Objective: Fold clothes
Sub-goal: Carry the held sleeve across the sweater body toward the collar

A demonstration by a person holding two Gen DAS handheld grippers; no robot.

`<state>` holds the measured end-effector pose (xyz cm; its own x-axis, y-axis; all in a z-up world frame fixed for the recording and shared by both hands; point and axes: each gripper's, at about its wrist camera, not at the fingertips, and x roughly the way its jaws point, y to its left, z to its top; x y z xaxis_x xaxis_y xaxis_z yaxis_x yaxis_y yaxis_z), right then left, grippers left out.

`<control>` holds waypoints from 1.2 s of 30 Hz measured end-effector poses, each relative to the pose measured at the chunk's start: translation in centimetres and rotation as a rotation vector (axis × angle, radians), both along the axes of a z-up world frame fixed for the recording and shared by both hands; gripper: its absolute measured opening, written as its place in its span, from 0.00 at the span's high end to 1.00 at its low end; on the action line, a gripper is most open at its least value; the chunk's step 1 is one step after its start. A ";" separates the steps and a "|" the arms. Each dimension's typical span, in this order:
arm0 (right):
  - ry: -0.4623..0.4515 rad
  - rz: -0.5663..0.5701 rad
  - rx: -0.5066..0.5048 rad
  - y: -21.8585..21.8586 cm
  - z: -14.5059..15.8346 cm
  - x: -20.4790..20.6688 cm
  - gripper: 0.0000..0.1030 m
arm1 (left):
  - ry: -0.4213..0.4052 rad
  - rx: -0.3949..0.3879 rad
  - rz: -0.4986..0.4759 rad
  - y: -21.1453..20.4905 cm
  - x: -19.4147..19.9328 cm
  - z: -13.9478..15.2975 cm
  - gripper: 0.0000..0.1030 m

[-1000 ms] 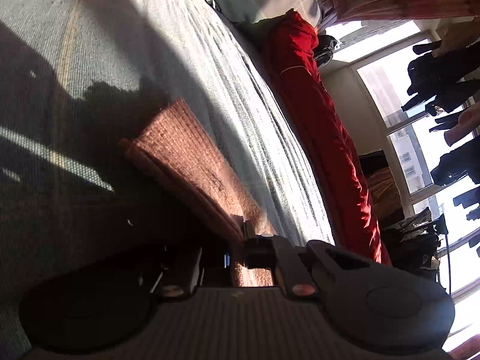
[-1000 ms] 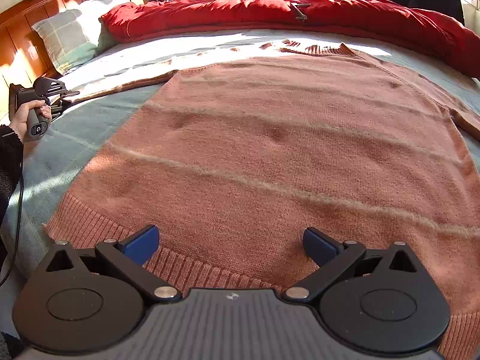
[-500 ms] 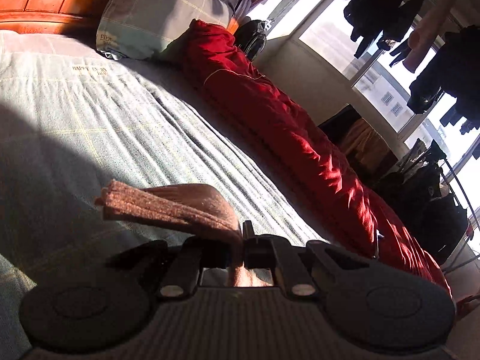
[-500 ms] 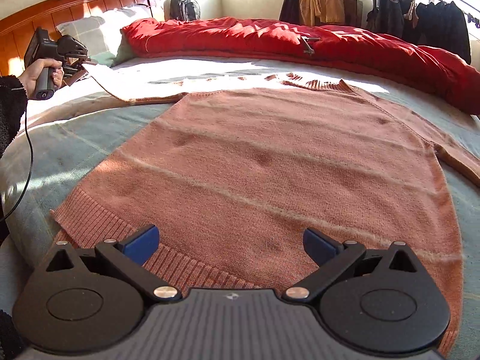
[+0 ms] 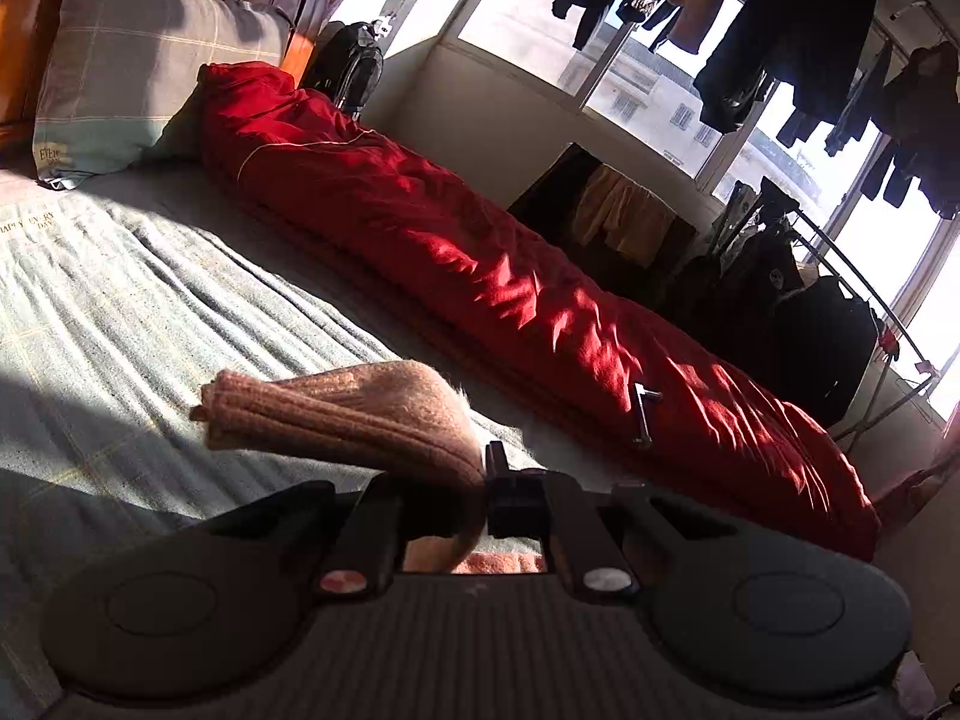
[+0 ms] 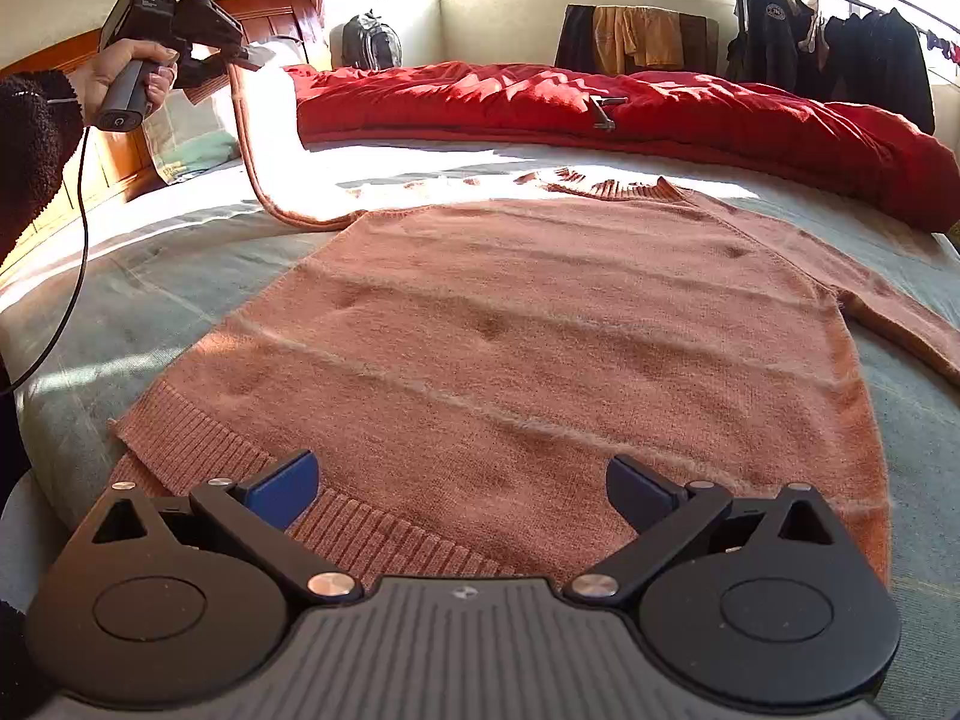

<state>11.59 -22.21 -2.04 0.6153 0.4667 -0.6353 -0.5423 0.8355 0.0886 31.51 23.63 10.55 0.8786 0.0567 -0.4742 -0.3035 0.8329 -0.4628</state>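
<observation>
Left hand-held gripper (image 6: 243,57): clamped on sleeve cuff (image 5: 336,414), lifted.
Right hand-held gripper (image 6: 462,489): open above hem.
Sweater (image 6: 540,330): soft, limp, light; best gripped at ribbed edges.

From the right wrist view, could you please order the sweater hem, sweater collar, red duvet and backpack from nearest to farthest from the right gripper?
1. Sweater hem: just beyond the open right gripper, low left.
2. Sweater collar: mid-bed, centre.
3. Red duvet: along the bed's far edge.
4. Backpack: past the bed, at the wall, upper left.
</observation>
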 end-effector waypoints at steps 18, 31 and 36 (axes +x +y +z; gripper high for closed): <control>0.020 -0.058 0.040 -3.8 -1.5 0.9 0.00 | -0.005 0.010 -0.204 -12.7 7.2 3.4 0.95; 0.032 -0.091 0.052 -5.6 -2.0 1.4 0.00 | 0.035 0.011 -0.363 -22.5 11.3 1.4 0.95; 0.042 -0.107 0.050 -6.1 -2.4 1.5 0.00 | 0.079 0.046 -0.406 -25.8 12.1 -0.9 0.95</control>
